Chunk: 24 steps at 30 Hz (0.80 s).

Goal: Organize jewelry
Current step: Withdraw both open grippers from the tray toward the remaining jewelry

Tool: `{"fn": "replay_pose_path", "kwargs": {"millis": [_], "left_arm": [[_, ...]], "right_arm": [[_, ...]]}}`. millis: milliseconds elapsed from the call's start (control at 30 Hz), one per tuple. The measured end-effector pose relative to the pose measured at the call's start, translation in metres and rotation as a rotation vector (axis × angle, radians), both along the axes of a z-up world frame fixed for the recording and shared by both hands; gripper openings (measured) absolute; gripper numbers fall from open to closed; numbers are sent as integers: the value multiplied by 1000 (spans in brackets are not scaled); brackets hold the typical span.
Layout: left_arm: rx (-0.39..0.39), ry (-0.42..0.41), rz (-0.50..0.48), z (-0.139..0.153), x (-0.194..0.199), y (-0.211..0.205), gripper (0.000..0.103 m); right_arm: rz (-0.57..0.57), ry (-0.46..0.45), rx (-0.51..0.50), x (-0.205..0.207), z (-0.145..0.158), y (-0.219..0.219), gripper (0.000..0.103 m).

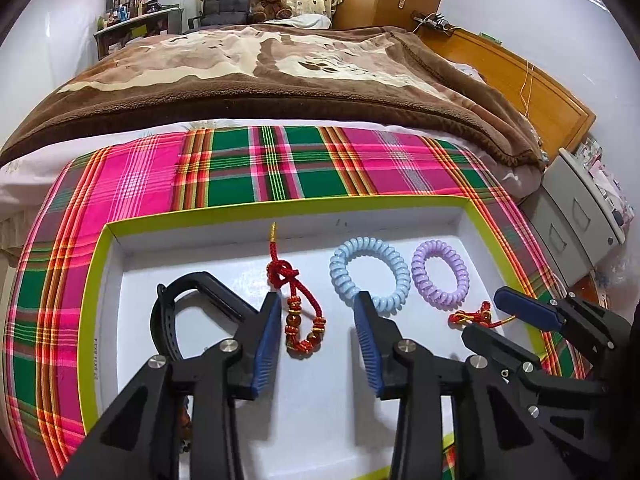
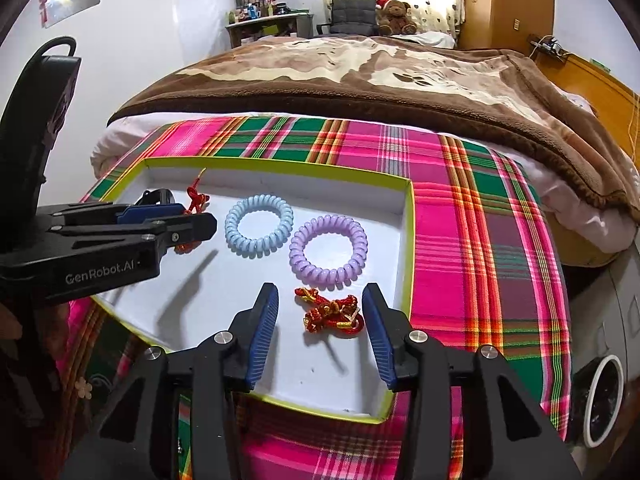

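Hovering over a shallow white tray (image 1: 120,248) with a lime-green rim, two hand-held grippers work at sorting jewelry on a bed spread with a pink-and-green plaid cloth (image 1: 280,168). The left gripper (image 1: 318,320) hangs with its blue pads spread apart and empty, a red cord bracelet with beads (image 1: 298,308) lying between them on the tray floor, apparently lined up for a pick. The right gripper (image 2: 320,324) is likewise released, its fingers flanking a bunched red-and-gold cord charm (image 2: 332,314) near the tray's right wall. A pale blue coil band (image 2: 259,226) and a purple coil band (image 2: 328,252) lie side by side, close but apart, suggesting like pieces are being grouped. A black watch strap (image 1: 166,320) curls at the tray's left side.
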<state>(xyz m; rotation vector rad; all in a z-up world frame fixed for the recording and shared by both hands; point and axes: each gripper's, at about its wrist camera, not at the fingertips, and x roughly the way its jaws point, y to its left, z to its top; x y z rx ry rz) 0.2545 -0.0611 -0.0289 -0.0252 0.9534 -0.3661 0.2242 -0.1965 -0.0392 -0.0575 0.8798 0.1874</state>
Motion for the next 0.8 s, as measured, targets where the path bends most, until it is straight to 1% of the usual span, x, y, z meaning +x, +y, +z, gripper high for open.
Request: {"fn": "replay_pose_path", "kwargs": {"millis": [100, 167, 400, 500, 800], "left_arm": [[-8, -4, 4, 3, -3, 1, 43], [-14, -10, 10, 8, -6, 2, 45], [-31, -51, 8, 26, -25, 8, 50], [-36, -61, 17, 32, -34, 14, 54], [-44, -103, 52, 48, -71, 35, 57]], "right_arm": [[-8, -9, 9, -2, 2, -2, 47], [-14, -18, 13, -3, 4, -2, 56], [-26, -45, 41, -14, 14, -3, 57], [-23, -65, 57, -22, 22, -2, 57], [-33, -124, 88, -54, 42, 0, 57]]}}
